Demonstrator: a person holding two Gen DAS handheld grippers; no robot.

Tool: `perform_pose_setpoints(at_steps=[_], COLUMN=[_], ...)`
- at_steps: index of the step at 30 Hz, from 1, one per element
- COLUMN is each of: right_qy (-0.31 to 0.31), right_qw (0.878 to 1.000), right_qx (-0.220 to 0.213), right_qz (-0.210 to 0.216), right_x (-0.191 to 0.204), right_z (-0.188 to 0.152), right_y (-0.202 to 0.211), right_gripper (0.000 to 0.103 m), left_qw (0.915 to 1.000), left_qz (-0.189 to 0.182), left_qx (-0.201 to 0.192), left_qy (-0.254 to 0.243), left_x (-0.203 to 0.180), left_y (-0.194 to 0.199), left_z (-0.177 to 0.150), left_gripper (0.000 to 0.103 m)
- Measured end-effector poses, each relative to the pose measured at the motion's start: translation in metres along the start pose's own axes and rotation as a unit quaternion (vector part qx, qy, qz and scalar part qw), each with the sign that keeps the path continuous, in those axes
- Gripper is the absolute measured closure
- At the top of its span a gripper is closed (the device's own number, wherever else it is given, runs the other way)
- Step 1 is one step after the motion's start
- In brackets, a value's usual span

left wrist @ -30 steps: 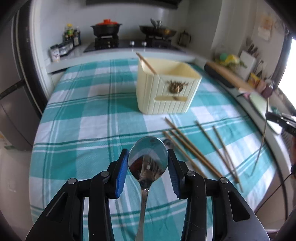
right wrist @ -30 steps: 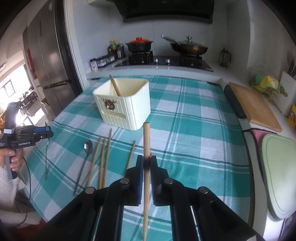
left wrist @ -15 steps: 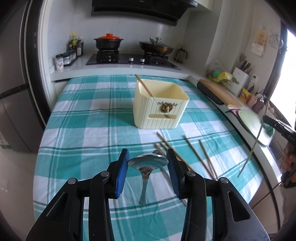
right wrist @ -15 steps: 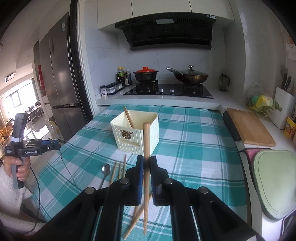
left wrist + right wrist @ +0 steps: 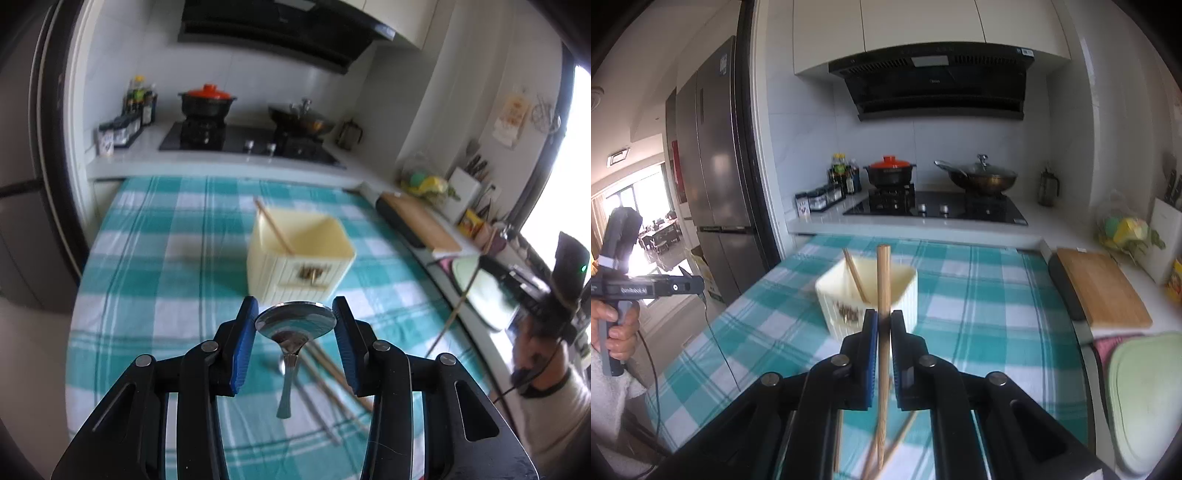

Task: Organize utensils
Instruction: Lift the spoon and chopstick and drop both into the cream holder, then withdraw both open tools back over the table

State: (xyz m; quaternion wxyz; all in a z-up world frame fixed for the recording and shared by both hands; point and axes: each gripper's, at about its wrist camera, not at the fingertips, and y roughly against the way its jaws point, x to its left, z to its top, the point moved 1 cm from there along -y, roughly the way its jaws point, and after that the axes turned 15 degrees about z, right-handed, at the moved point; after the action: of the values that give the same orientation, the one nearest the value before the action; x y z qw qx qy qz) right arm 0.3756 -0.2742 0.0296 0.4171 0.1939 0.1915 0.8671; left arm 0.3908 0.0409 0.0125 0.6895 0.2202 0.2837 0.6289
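Item, my left tongs (image 5: 295, 328): clamped on a spoon (image 5: 293, 326) by its bowl, handle hanging toward six o'clock. Item, my right tongs (image 5: 883, 332): pinching one chopstick (image 5: 883, 295) upright. Cream holder (image 5: 299, 266) at twelve o'clock on the table (image 5: 147, 258).

The spoon (image 5: 295, 326) was polished metal, mirror-bright. The chopstick (image 5: 882, 295) was pale, matt wood. The holder (image 5: 301, 266) at twelve o'clock looked like cream ribbed plastic, its sheen dull. The tablecloth (image 5: 155, 280) was woven checked cloth. At two o'clock lay a smooth wooden board (image 5: 1102, 291).
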Motion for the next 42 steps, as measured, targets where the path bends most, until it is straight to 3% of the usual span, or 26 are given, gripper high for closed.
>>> perform_pose_setpoints(at_steps=[6,10,13,16,20,27,30,33,35,38,42], right_qy=[0.014,0.03,0.037,0.047,0.044,-0.022,-0.032,-0.046,-0.05,-0.051,-0.048], right_qw=[0.999,0.996,0.99,0.988,0.995,0.998,0.997,0.996,0.996,0.997,0.997], right_qx=[-0.032,-0.086,-0.133,-0.145,-0.086,0.061,0.07,0.075,0.072,0.052,0.063], right_qz=[0.006,0.009,0.012,0.001,-0.001,0.015,0.015,0.016,0.011,0.012,0.008], right_x=[-0.003,-0.003,-0.006,-0.011,-0.028,-0.067,-0.075,-0.079,-0.076,-0.072,-0.069], right_z=[0.047,0.085,0.105,0.111,0.096,0.053,0.049,0.052,0.053,0.054,0.04], right_y=[-0.032,-0.05,-0.067,-0.093,-0.149,-0.222,-0.229,-0.231,-0.227,-0.199,-0.152], right_gripper=[0.096,0.096,0.096,0.096,0.096,0.096,0.094,0.088,0.065,0.063,0.062], left_qw=[0.9991,0.9972,0.9942,0.9913,0.9925,0.9928,0.991,0.9895,0.9894,0.9917,0.9923], left_qz=[0.003,0.006,0.028,0.057,0.071,0.077,0.085,0.091,0.087,0.077,0.096], left_qx=[-0.04,-0.06,-0.079,-0.088,-0.052,0.069,0.091,0.098,0.097,0.088,0.079], left_qy=[0.015,0.045,0.067,0.079,0.085,0.061,0.05,0.055,0.063,0.054,-0.001], left_x=[-0.011,-0.017,-0.021,-0.024,-0.023,-0.025,-0.028,-0.026,-0.022,-0.014,-0.002], left_y=[-0.003,-0.019,-0.041,-0.07,-0.123,-0.204,-0.221,-0.222,-0.212,-0.183,-0.129], left_z=[0.069,0.108,0.128,0.137,0.134,0.103,0.091,0.086,0.085,0.079,0.044], left_gripper=[0.061,0.061,0.061,0.061,0.061,0.061,0.061,0.059,0.052,0.039,0.027])
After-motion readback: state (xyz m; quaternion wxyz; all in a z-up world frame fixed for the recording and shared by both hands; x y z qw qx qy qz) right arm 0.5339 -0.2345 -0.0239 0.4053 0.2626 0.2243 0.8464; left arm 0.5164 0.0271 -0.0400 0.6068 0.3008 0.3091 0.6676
